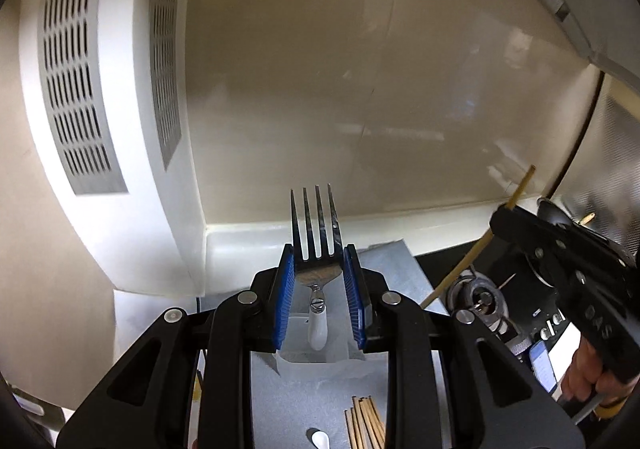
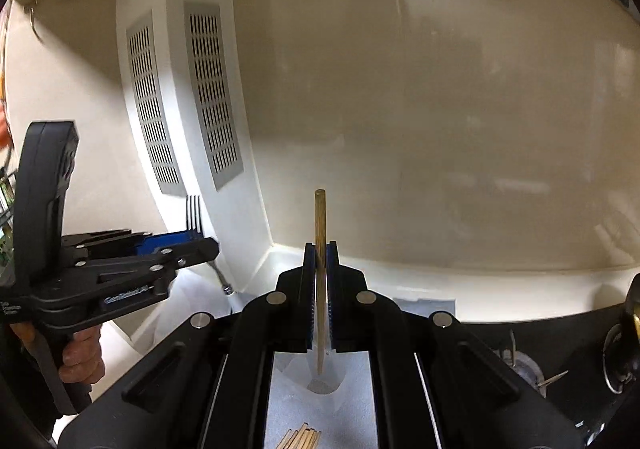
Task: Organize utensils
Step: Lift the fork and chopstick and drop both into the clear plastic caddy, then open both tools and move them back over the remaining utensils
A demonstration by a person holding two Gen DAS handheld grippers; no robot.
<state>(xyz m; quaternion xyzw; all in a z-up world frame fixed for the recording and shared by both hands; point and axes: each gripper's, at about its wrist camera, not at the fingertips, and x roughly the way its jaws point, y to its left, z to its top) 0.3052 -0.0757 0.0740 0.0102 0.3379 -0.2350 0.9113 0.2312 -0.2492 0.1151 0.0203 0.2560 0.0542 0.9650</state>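
The fork (image 1: 316,237) stands upright in the left claw (image 1: 318,289), tines up, its blue pads pinching the flat shoulder just below the tines. Its white handle hangs straight down toward the clear cup (image 1: 316,359) directly beneath, so the fork's long axis already lines up with the cup's mouth. The handle tip looks level with the rim or just inside; I cannot tell which.

The chopstick (image 2: 320,269) is held the same way in the right claw (image 2: 320,289), whose pads are pressed together on its middle. It is upright, its lower end hanging above a clear cup (image 2: 320,377) straight below it. Whether this is the same cup the fork hangs over cannot be told.

Judging by this, both pieces only need a straight descent and release; neither needs turning. The left claw sits to the left of the right one, close beside it, so if they share a cup they would likely have to go one at a time.

Nearer the cameras than the cup, a bundle of loose chopsticks (image 1: 366,423) lies on the grey mat (image 1: 304,401) covering the bench, with a white spoon end (image 1: 320,439) just left of them.
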